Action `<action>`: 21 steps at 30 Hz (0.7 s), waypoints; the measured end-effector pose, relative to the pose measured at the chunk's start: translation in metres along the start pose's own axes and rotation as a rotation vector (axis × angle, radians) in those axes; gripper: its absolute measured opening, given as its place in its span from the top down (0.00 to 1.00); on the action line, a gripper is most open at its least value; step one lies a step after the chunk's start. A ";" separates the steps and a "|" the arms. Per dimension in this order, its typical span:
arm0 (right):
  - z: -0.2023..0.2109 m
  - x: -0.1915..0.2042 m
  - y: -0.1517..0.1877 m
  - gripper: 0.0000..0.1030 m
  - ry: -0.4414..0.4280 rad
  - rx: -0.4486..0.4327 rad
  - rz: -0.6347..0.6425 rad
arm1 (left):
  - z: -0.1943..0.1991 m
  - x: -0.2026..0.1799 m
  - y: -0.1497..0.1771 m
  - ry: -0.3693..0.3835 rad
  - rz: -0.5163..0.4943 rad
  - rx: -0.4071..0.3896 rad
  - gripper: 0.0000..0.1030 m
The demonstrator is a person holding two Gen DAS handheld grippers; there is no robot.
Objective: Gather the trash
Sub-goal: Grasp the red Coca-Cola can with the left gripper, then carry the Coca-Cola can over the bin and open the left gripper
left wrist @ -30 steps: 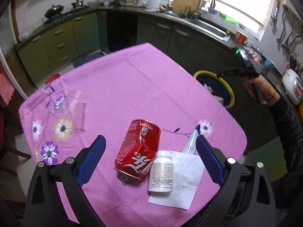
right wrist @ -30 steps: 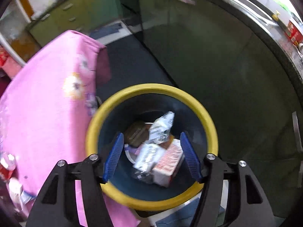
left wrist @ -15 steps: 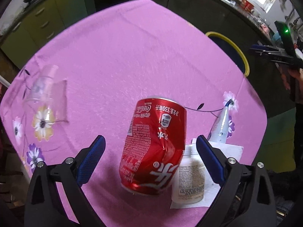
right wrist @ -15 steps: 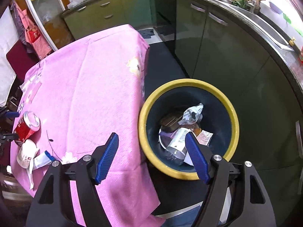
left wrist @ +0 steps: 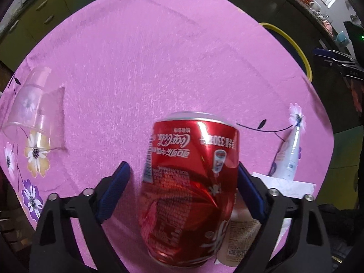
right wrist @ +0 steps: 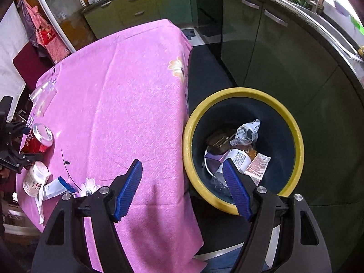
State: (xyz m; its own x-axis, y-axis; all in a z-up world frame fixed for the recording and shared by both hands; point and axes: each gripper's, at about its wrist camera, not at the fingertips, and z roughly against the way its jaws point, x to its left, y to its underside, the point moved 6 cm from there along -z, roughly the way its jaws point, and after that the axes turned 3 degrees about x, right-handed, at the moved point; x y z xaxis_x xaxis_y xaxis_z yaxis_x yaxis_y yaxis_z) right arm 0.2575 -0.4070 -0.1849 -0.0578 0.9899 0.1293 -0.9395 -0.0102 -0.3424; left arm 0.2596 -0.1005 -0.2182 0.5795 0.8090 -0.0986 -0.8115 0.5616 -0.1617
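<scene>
A dented red Coca-Cola can (left wrist: 191, 188) lies on the pink tablecloth (left wrist: 159, 56) between the fingers of my open left gripper (left wrist: 182, 186); the right pad touches it, the left pad stands apart. It also shows in the right wrist view (right wrist: 37, 140). A white pill bottle (right wrist: 34, 179), a blue-capped tube (right wrist: 56, 187) and a paper napkin (left wrist: 293, 186) lie beside it. My right gripper (right wrist: 184, 187) is open and empty above the gap between table edge and the yellow-rimmed trash bin (right wrist: 193, 118), which holds several pieces of trash.
A clear plastic cup (left wrist: 29, 109) lies on its side at the table's left. Green kitchen cabinets (right wrist: 273, 45) and a counter run behind the bin. A dark red chair (right wrist: 27, 66) stands at the table's far side.
My left gripper has moved in around the can, which now fills the view between the fingers. My right gripper has drawn back from over the bin toward the table edge.
</scene>
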 end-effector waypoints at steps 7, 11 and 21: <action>-0.007 0.002 0.000 0.30 -0.003 0.011 0.004 | -0.004 0.013 -0.001 -0.020 0.027 -0.015 0.31; 0.000 0.004 0.001 0.30 -0.003 -0.005 0.005 | 0.013 0.018 -0.002 -0.047 0.021 -0.061 0.32; 0.029 0.001 0.015 0.30 0.011 -0.053 0.005 | 0.065 -0.010 -0.016 -0.099 -0.056 -0.146 0.32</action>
State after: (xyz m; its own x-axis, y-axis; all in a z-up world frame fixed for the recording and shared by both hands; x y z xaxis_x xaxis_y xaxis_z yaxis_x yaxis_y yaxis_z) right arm 0.2331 -0.4107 -0.1629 -0.0586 0.9913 0.1177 -0.9201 -0.0079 -0.3916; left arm 0.2618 -0.1060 -0.1509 0.6070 0.7946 0.0103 -0.7547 0.5805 -0.3057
